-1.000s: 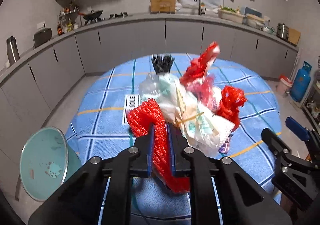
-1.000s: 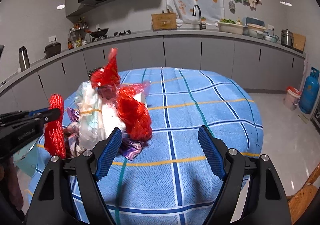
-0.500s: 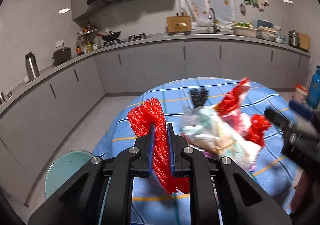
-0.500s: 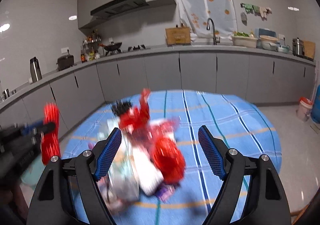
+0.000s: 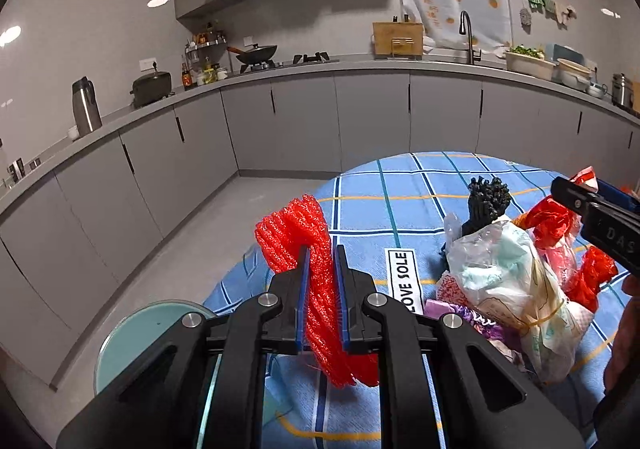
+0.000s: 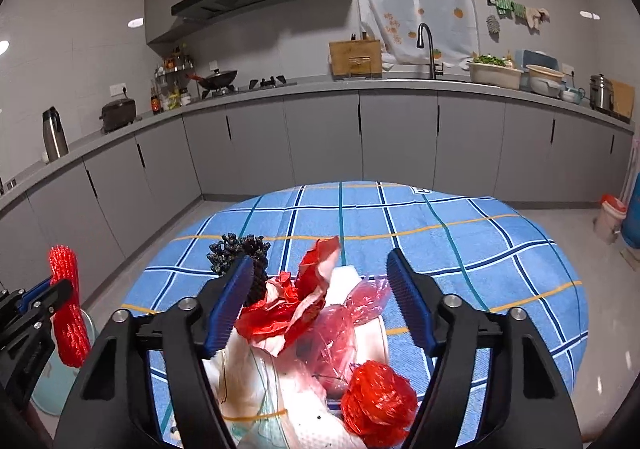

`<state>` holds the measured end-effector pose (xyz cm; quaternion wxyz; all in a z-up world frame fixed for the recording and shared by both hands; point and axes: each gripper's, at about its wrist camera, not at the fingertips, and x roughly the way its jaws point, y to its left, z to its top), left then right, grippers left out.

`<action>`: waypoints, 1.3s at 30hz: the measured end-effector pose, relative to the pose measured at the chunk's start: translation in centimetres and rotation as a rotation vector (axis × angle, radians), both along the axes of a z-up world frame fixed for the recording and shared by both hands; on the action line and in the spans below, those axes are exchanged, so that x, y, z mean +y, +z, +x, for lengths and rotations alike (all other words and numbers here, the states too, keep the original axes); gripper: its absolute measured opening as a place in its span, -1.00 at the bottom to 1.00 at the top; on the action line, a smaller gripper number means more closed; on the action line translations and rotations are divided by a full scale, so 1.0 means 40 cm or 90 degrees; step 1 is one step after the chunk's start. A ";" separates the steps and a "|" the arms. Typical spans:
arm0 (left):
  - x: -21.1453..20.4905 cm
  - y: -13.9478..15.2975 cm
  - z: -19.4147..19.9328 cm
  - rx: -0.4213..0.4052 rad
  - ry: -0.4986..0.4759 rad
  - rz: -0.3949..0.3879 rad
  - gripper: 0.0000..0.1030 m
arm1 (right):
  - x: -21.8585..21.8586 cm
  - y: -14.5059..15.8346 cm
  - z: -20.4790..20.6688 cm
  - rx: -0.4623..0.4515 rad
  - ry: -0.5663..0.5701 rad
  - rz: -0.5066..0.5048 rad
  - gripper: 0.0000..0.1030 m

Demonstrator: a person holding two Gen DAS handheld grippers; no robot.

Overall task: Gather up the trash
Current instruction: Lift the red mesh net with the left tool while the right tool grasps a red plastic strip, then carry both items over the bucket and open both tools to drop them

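Note:
My left gripper [image 5: 320,261] is shut on a red foam net sleeve [image 5: 316,281] and holds it up past the table's left edge, above a light teal trash bin [image 5: 140,341]. It also shows in the right wrist view [image 6: 68,321]. A trash pile [image 6: 304,349] of clear and white plastic bags, red wrappers and a black bunch [image 6: 244,253] lies on the blue checked tablecloth [image 6: 460,249]. My right gripper [image 6: 320,277] is open, its fingers on either side of the top of the pile.
The teal bin stands on the floor left of the table, also seen in the right wrist view [image 6: 60,381]. Grey kitchen cabinets [image 6: 320,141] run along the back. A white bucket [image 6: 610,217] stands on the floor at far right.
My left gripper has swung left with the red net, off the pile and over the bin. My right gripper has moved in over the trash pile, still open.

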<state>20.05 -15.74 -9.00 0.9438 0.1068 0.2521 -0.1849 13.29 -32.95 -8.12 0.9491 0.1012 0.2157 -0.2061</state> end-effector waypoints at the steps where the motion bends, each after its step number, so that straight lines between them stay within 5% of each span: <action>1: -0.001 -0.005 0.001 0.004 -0.003 0.000 -0.76 | -0.001 -0.005 0.007 0.004 0.003 0.004 0.11; 6: 0.005 -0.018 -0.005 0.014 -0.012 -0.001 -0.76 | 0.016 -0.018 0.015 0.011 0.029 0.002 -0.64; 9: 0.009 -0.010 -0.015 0.011 -0.012 -0.002 -0.76 | 0.027 -0.012 0.006 0.004 0.031 -0.015 -0.79; 21: 0.061 0.056 -0.077 -0.022 0.004 -0.021 -0.76 | 0.034 0.096 -0.082 -0.081 0.030 -0.041 -0.84; 39: 0.178 0.111 -0.099 -0.044 0.067 -0.029 -0.76 | 0.166 0.225 -0.156 -0.173 0.127 -0.055 -0.84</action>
